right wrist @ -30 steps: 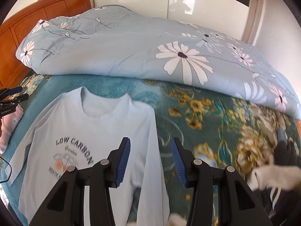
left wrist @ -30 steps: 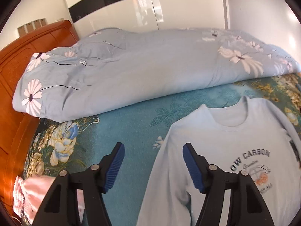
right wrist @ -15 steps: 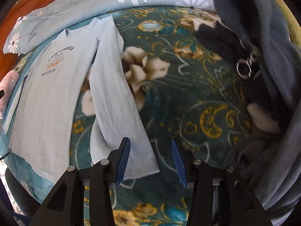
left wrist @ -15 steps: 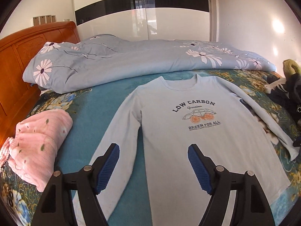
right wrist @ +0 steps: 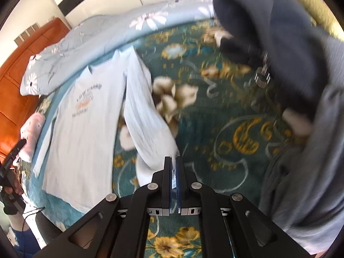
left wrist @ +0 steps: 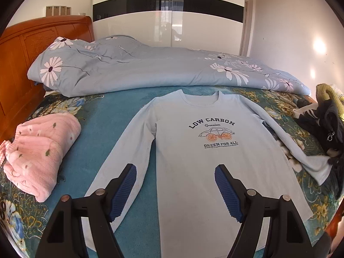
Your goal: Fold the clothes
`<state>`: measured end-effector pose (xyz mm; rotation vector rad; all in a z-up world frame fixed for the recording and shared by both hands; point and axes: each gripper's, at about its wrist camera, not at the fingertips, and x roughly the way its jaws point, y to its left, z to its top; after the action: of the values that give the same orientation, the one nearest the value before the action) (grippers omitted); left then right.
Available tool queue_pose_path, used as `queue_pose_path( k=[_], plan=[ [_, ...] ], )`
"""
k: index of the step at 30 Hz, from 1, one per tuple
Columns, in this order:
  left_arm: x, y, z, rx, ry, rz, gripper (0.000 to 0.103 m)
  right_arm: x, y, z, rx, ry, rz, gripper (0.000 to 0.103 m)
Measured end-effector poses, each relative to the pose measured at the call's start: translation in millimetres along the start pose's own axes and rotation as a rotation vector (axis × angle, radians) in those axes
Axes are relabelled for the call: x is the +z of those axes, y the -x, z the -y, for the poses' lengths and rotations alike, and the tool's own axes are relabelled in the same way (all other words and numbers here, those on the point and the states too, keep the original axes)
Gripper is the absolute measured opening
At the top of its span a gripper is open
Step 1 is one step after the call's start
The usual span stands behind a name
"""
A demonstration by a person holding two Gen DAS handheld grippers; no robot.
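A light blue long-sleeved shirt (left wrist: 200,159) with "LOW CARBON" print lies flat, front up, on the teal flowered bed cover; it also shows in the right wrist view (right wrist: 86,124). My left gripper (left wrist: 175,190) is open and empty, above the shirt's lower left side, near its left sleeve (left wrist: 129,157). My right gripper (right wrist: 174,163) is shut on the cuff end of the shirt's right sleeve (right wrist: 148,129), which lies stretched out on the bed.
A folded pink garment (left wrist: 40,150) lies at the left. A rolled blue flowered duvet (left wrist: 150,73) runs along the back by the wooden headboard (left wrist: 23,60). A pile of dark and grey clothes (right wrist: 301,90) sits at the right, also in the left wrist view (left wrist: 326,120).
My right gripper has closed on the end of the right sleeve. My left gripper has pulled back a little from the shirt and stays open.
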<state>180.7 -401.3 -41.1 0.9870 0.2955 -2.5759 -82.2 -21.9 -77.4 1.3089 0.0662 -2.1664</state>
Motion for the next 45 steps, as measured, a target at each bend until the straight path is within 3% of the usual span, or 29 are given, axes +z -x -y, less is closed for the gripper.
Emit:
queue_pose_path(
  k=[4, 7, 12, 15, 21, 27, 32, 39, 45],
  plan=[
    [-1, -6, -16, 0.001, 0.055, -0.011, 0.079, 63, 67, 2, -0.032, -0.005, 0.179, 0.003],
    [-2, -14, -27, -0.002, 0.095, -0.023, 0.079, 103, 97, -4, -0.072, 0.009, 0.240, 0.003],
    [-1, -25, -42, 0.004, 0.121, -0.037, 0.079, 149, 105, -28, -0.038, 0.012, 0.220, 0.003],
    [3, -29, -52, 0.007, 0.132, -0.032, 0.079, 162, 88, -60, 0.054, 0.024, 0.149, 0.003],
    [9, -32, -70, -0.003, 0.155, -0.015, 0.079, 180, 40, -165, 0.211, 0.103, 0.063, 0.003],
    [9, -35, -91, -0.004, 0.169, -0.011, 0.079, 201, -32, -282, 0.256, 0.236, -0.013, 0.003],
    [9, -45, -113, 0.010, 0.201, -0.028, 0.079, 203, -114, -357, 0.258, 0.295, -0.113, 0.003],
    [7, -58, -135, 0.016, 0.236, -0.046, 0.079, 185, -236, -418, 0.206, 0.338, -0.273, 0.003],
    [11, -71, -141, 0.017, 0.239, -0.063, 0.079, 167, -296, -440, 0.172, 0.370, -0.340, 0.003]
  ],
)
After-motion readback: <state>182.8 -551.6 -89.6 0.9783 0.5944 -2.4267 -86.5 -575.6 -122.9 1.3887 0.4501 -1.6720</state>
